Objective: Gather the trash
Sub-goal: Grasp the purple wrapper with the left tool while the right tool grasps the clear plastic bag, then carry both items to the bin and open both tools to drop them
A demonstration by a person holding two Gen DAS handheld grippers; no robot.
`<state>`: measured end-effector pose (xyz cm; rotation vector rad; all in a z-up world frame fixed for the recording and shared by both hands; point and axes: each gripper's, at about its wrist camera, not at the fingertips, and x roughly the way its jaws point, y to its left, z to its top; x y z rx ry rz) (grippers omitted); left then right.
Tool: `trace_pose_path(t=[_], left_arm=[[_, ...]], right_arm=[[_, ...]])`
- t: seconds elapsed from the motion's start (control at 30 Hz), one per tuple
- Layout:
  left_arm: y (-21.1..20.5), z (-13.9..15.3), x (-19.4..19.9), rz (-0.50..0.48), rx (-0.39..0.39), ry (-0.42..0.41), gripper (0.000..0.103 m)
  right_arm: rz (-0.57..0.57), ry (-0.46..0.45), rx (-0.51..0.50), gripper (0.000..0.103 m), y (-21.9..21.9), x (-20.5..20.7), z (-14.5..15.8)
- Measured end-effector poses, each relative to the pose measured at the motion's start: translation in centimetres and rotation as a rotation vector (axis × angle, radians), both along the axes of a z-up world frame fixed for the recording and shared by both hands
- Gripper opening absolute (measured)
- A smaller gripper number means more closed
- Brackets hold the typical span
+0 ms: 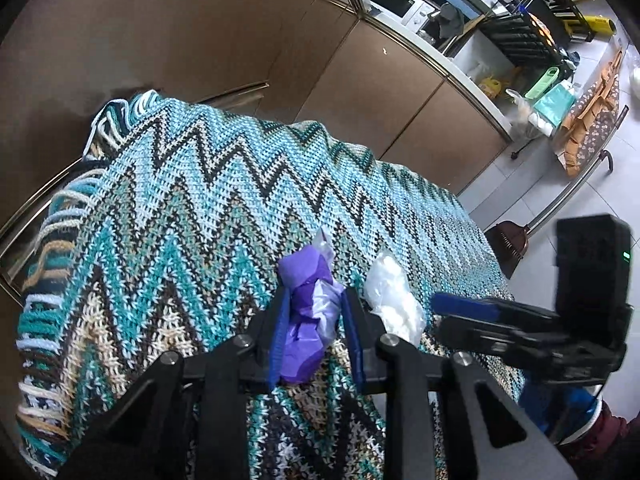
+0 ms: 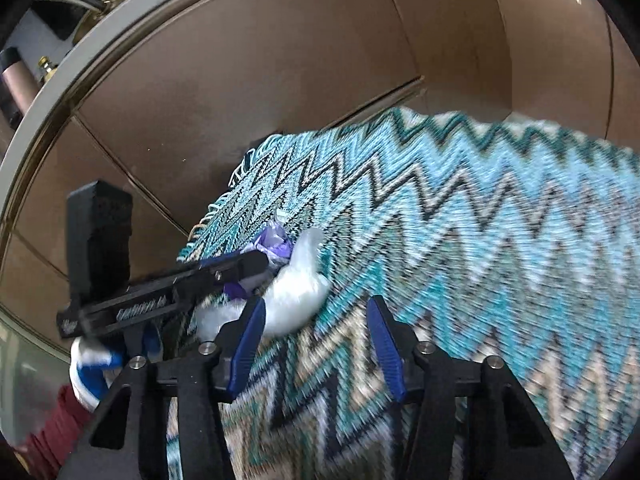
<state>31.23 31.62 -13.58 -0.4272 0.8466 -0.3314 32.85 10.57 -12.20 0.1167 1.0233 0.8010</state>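
Over a zigzag-knit blanket (image 1: pixel 192 216), we hold two tongs and count two pieces of trash, one purple and one white.

From the left camera, our left tongs (image 1: pixel 316 320) are clamped narrow on the purple wrapper (image 1: pixel 306 320), a crumpled wad of purple and pale plastic. Its long axis runs along the blue pads (image 1: pixel 278 336), and its far end sticks out past the tips and points away from us. Just to the right of those tongs lies the white wad (image 1: pixel 394 304), resting on the blanket, lengthwise roughly parallel to the wrapper and apart from it. Further right, our right tongs (image 1: pixel 464 306) reach in from the side, close to the white wad; from this view we cannot tell how wide they stand.

From the right camera, blurred, our right tongs (image 2: pixel 316 320) stand wide with nothing between the fingers. The left finger (image 2: pixel 248 340) overlaps the near end of the white wad (image 2: pixel 294 300), which slants up and away to the right. Beyond it, the left tongs (image 2: pixel 256 260) come in from the left with the wrapper (image 2: pixel 276 248) at their tips.

Only the left camera shows the room beyond: brown cabinets (image 1: pixel 400 92), a microwave (image 1: pixel 400 0), a black rack (image 1: pixel 528 24) and a dustpan (image 1: pixel 510 240) on the tiled floor. The right camera shows only cabinets (image 2: pixel 280 60) behind the blanket (image 2: pixel 500 240).
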Motion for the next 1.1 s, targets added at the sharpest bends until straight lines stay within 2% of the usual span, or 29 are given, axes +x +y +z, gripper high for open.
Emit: trace_pose_path(t=[0.07,0.13,0.33,0.43,0.6,0.77,0.87,1.1], left_arm=[[0.0,0.0,-0.2,-0.003,0.002,-0.001,0.024],[-0.1,-0.2,-0.2,-0.003,0.001,-0.002,0.024],[-0.6,0.1,-0.1,-0.004,0.032,-0.016,0.024],[-0.9,1.2,-0.9,0.018,0.053,-0.043,0.024],[-2.3,4.2,-3.2,0.044,0.071,-0.075,0.024],[-7.8,8.0,-6.7,-0.021,0.139,-0.127,0.024],[-12.2,9.4,-8.1,-0.09,0.147,-0.148,0.024],[-27.6,10.9,-8.8,-0.345,0.08,-0.164,0.024]], right_arm=[[0.005,0.034,0.019,0.04,0.8,0.6,-1.0],[0.019,0.061,0.045,0.03,1.4,0.9,-1.6],[0.029,0.049,0.053,0.025,1.0,0.0,-0.7],[0.023,0.009,0.058,0.025,-1.5,-2.0,1.3],[-0.032,-0.084,0.058,0.025,-8.1,-7.1,5.3],[-0.124,-0.149,0.043,0.025,-16.5,-12.5,7.4],[-0.204,-0.175,0.031,0.025,-21.1,-14.9,7.6],[-0.493,-0.222,-0.061,0.025,-34.7,-19.6,6.9]])
